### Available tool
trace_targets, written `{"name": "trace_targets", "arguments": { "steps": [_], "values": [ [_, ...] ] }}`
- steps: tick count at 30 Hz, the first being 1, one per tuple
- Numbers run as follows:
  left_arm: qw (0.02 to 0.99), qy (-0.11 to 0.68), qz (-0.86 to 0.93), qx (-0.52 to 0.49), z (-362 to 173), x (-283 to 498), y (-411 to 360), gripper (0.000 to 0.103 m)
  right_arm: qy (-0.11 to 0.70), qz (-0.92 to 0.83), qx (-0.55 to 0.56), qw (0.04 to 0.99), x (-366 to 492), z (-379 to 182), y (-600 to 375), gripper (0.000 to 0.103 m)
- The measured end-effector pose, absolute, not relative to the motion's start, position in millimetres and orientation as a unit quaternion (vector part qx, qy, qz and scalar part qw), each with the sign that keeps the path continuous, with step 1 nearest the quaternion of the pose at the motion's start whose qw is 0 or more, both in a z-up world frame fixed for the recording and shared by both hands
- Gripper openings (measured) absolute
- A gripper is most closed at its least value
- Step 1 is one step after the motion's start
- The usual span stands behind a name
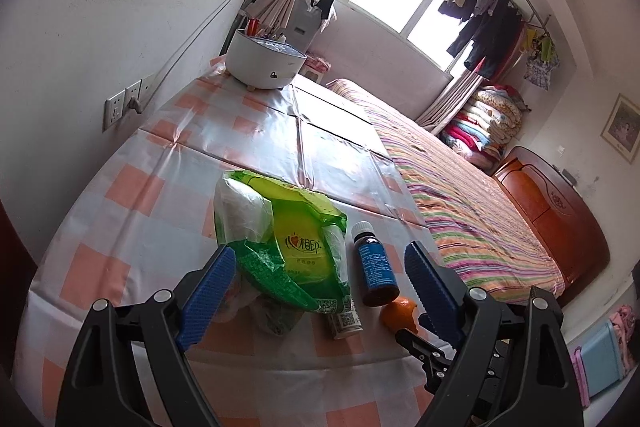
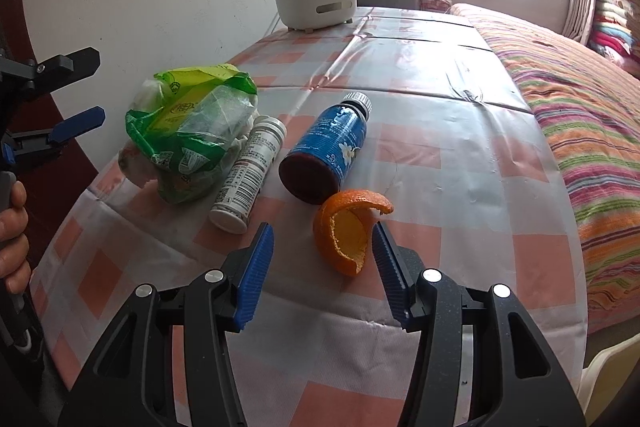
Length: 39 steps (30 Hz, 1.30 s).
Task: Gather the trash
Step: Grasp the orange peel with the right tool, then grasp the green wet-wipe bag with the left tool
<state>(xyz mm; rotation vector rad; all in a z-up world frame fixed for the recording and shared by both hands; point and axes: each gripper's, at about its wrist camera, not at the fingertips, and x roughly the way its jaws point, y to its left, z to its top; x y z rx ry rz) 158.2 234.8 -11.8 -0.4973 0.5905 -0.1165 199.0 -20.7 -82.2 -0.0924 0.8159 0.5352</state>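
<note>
A crumpled green plastic bag (image 1: pixel 280 239) (image 2: pixel 192 131) lies on the checked tablecloth (image 1: pixel 132 195) (image 2: pixel 440 147). Beside it lie a white tube bottle (image 2: pixel 248 175) (image 1: pixel 346 319), a brown bottle with a blue label (image 2: pixel 328 151) (image 1: pixel 376 267), and an orange peel (image 2: pixel 348 231) (image 1: pixel 400 313). My left gripper (image 1: pixel 320 263) is open, its fingers either side of the bag and the brown bottle. My right gripper (image 2: pixel 322 239) is open just in front of the orange peel. The left gripper also shows at the left edge of the right wrist view (image 2: pixel 80 91).
A white round appliance (image 1: pixel 264 63) (image 2: pixel 316 5) holding pens stands at the table's far end by the wall. A bed with a striped cover (image 1: pixel 460 195) (image 2: pixel 580 99) runs along the table's right side. A wall socket (image 1: pixel 120 107) is on the left.
</note>
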Motion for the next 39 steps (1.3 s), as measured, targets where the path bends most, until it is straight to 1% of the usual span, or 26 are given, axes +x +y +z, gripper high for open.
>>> {"name": "trace_targets", "arguments": {
  "steps": [2, 7, 8, 9, 12, 13, 16, 17, 21, 31, 39],
  "values": [
    [0.923, 0.293, -0.054, -0.242, -15, 163, 237, 0.084, 0.398, 0.261, -0.037, 0.879, 203, -84, -21, 0.041],
    [0.920, 0.302, -0.052, -0.246, -18, 172, 240, 0.084, 0.412, 0.263, -0.039, 0.871, 208, -88, -15, 0.041],
    [0.920, 0.301, -0.051, -0.246, -18, 173, 240, 0.084, 0.414, 0.264, -0.039, 0.870, 209, -88, -14, 0.040],
    [0.920, 0.301, -0.050, -0.246, -18, 175, 240, 0.084, 0.418, 0.263, -0.041, 0.869, 210, -89, -13, 0.037],
    [0.920, 0.304, -0.051, -0.243, -19, 179, 239, 0.084, 0.426, 0.264, -0.041, 0.864, 213, -91, -11, 0.025],
    [0.920, 0.306, -0.050, -0.242, -20, 181, 238, 0.084, 0.432, 0.265, -0.038, 0.861, 214, -93, -12, 0.017],
    [0.918, 0.312, -0.050, -0.240, -22, 186, 238, 0.084, 0.437, 0.266, -0.028, 0.859, 214, -93, -14, 0.012],
    [0.917, 0.314, -0.048, -0.240, -23, 187, 238, 0.084, 0.437, 0.266, -0.025, 0.859, 214, -91, -16, 0.008],
    [0.914, 0.322, -0.044, -0.244, -27, 194, 242, 0.084, 0.428, 0.271, -0.002, 0.862, 210, -81, -23, 0.008],
    [0.899, 0.328, -0.029, -0.289, -38, 199, 262, 0.084, 0.406, 0.290, 0.009, 0.867, 196, -64, -26, 0.008],
    [0.899, 0.335, -0.021, -0.282, -42, 215, 254, 0.084, 0.391, 0.305, 0.026, 0.868, 188, -56, -28, 0.008]
  ]
}}
